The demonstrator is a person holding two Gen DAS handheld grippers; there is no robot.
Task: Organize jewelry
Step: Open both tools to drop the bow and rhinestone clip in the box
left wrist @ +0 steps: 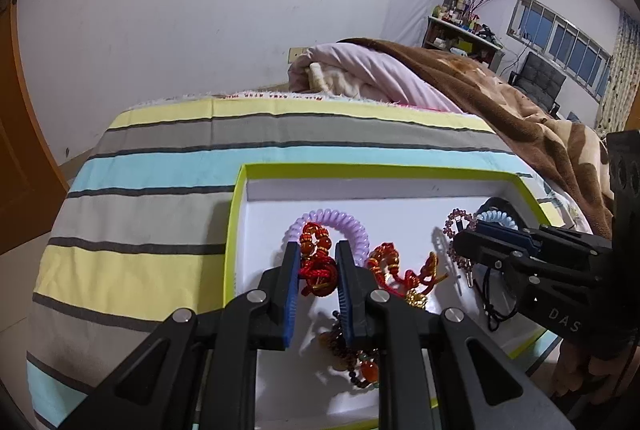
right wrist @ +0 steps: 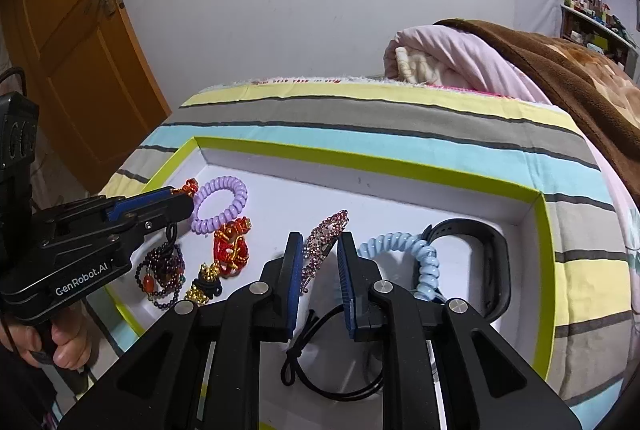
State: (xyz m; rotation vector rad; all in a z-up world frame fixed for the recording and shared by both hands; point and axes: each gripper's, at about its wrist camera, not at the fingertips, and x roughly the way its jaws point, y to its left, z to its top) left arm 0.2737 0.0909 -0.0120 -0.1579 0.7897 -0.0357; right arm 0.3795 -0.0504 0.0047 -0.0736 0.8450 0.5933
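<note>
A white tray with a lime-green rim point(left wrist: 360, 170) point(right wrist: 360, 160) lies on the striped bed and holds the jewelry. My left gripper point(left wrist: 318, 250) point(right wrist: 186, 200) is open, its fingers on either side of a red knotted bead bracelet point(left wrist: 318, 270). My right gripper point(right wrist: 320, 236) point(left wrist: 460, 240) is open around a pink rhinestone hair clip point(right wrist: 324, 234), with a gap at each pad. Also in the tray are a purple spiral hair tie point(right wrist: 222, 206), a second red knot bracelet point(right wrist: 232, 246), a dark bead bracelet point(right wrist: 164, 270), a light-blue spiral tie point(right wrist: 404, 250), a black band point(right wrist: 492, 254) and a black elastic point(right wrist: 316, 362).
The striped bedsheet point(left wrist: 160, 174) surrounds the tray. A brown blanket point(left wrist: 500, 98) and pink quilt point(right wrist: 460, 50) are heaped behind. An orange wooden door point(right wrist: 80, 50) stands at the left. A person's hand point(right wrist: 64, 346) holds the left gripper's handle.
</note>
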